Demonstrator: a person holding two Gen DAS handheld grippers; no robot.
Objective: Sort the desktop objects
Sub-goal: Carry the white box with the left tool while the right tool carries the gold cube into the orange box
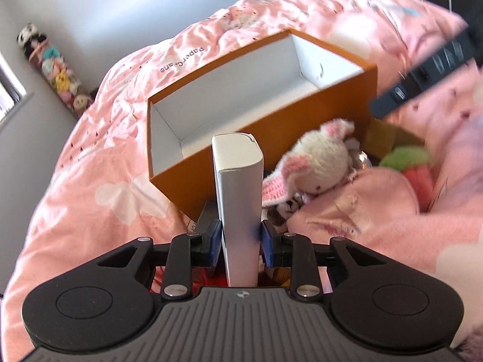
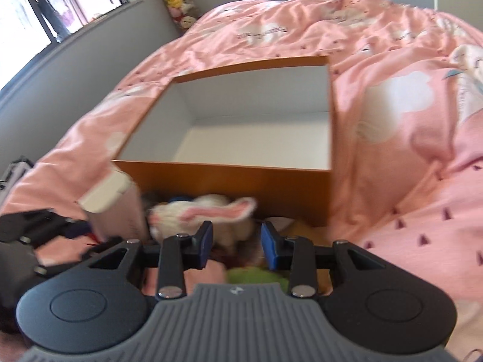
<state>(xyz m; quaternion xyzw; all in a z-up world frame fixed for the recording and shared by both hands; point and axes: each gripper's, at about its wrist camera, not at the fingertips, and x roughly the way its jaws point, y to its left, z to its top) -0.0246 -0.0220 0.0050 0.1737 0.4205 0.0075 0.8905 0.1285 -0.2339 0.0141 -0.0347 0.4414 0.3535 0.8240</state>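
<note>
My left gripper (image 1: pixel 240 238) is shut on a white upright carton (image 1: pixel 238 193), held just in front of the open orange box (image 1: pixel 262 102) with a white inside. A crocheted white-and-pink bunny (image 1: pixel 314 166) lies to the right of the carton against the box. A green-and-red soft toy (image 1: pixel 407 163) lies further right. In the right wrist view, my right gripper (image 2: pixel 237 244) is open and empty, just above the bunny (image 2: pixel 208 214), in front of the orange box (image 2: pixel 241 181). The carton (image 2: pixel 114 205) and left gripper (image 2: pixel 36 229) show at its left.
Everything lies on a pink quilt (image 1: pixel 90 181) on a bed. The right gripper's dark body (image 1: pixel 422 75) crosses the upper right of the left wrist view. A column of plush toys (image 1: pixel 51 63) hangs on the grey wall. A window (image 2: pixel 45 6) is at left.
</note>
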